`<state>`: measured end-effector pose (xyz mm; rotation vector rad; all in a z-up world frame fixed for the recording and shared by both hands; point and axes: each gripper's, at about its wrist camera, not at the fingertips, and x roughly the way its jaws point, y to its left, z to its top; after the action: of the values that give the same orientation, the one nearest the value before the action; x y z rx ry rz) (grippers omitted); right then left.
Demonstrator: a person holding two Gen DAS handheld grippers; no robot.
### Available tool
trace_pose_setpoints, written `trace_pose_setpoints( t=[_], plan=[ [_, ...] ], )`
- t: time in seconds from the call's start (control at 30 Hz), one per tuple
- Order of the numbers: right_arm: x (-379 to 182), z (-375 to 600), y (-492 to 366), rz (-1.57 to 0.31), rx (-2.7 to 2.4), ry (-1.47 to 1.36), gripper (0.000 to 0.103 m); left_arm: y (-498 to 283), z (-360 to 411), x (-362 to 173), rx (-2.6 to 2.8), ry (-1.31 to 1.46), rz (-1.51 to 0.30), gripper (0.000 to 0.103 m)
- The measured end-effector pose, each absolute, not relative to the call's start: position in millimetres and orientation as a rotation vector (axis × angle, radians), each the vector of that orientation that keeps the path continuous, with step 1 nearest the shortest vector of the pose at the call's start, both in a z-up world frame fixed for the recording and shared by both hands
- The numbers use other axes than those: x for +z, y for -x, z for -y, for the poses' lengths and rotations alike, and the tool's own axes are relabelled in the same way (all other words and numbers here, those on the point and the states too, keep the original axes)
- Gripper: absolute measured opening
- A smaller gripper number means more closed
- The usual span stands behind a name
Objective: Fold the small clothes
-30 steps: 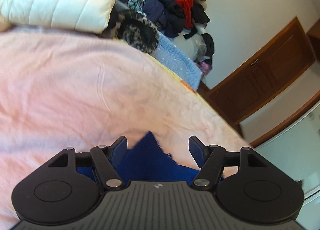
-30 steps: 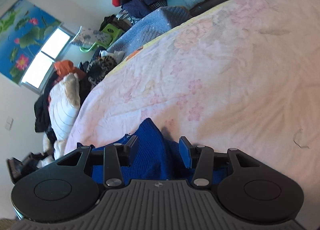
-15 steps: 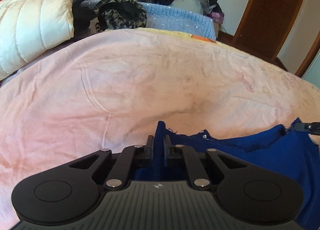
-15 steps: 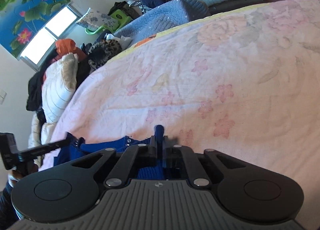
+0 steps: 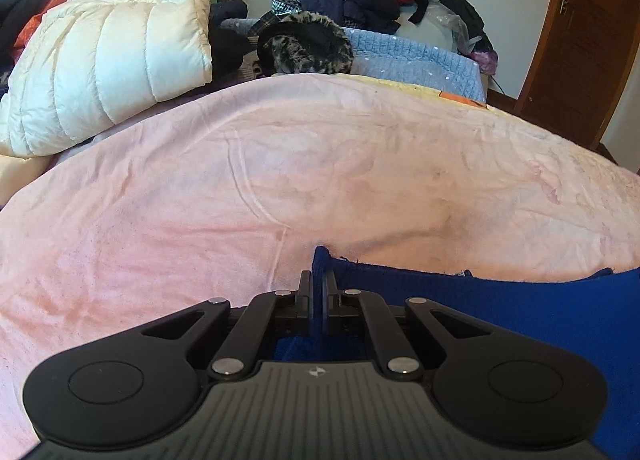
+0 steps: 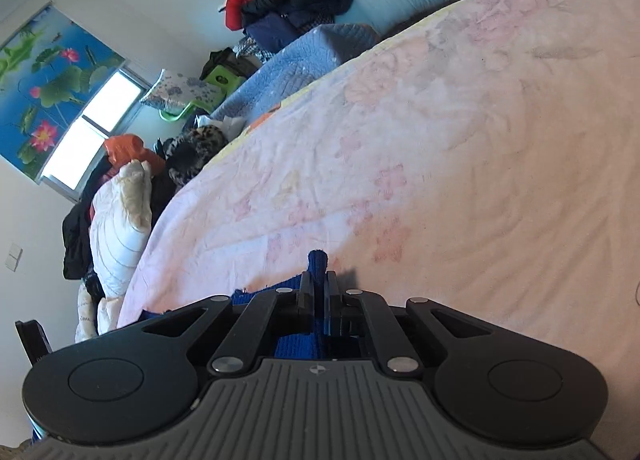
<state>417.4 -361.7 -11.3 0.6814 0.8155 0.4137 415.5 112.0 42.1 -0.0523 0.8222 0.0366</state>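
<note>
Blue knit garment [image 5: 520,312] lies low in frame on the pink bed [image 5: 320,164], one edge pinched in the closed left claw [image 5: 319,288] and another in the closed right claw [image 6: 319,284], seemingly ready for folding.

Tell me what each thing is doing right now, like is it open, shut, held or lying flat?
left gripper: shut, pinching a fold of the blue garment.
right gripper: shut, pinching another bit of it.
blue garment: held by both grippers, its edge stretched over the bed.
pink bedsheet: spread out, wrinkled.
white puffy jacket: lying bunched at the bed's far side.
wooden door: shut.
</note>
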Motion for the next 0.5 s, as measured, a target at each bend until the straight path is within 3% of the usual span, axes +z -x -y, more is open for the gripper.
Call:
trace_pose_setpoints(
  t=[0.1,0.17,0.27,0.33,0.4,0.5],
  plan=[
    [-19.0,356.5,-417.5,-0.832,0.387,-0.672,0.008,-411.6,-105.5,43.5,0.056,0.016,-0.816,0.006],
    [-11.6,358.7,-410.0,-0.825,0.383,-0.688,0.016,-400.2,-105.5,54.9,0.064,0.018,-0.781,0.007],
    [12.4,374.0,-381.1,-0.749,0.403,-0.728,0.020,-359.1,-114.9,76.7,0.047,0.073,-0.718,0.009],
    [22.7,383.2,-351.9,-0.729,0.437,-0.739,0.027,-324.8,-124.8,80.0,0.021,0.119,-0.713,0.018],
    [23.4,385.4,-321.9,-0.767,0.463,-0.709,0.027,-290.4,-134.7,75.0,0.015,0.149,-0.728,0.035],
    [15.2,384.0,-283.1,-0.840,0.462,-0.654,0.027,-247.7,-146.7,59.6,0.036,0.198,-0.779,0.039]
  ],
)
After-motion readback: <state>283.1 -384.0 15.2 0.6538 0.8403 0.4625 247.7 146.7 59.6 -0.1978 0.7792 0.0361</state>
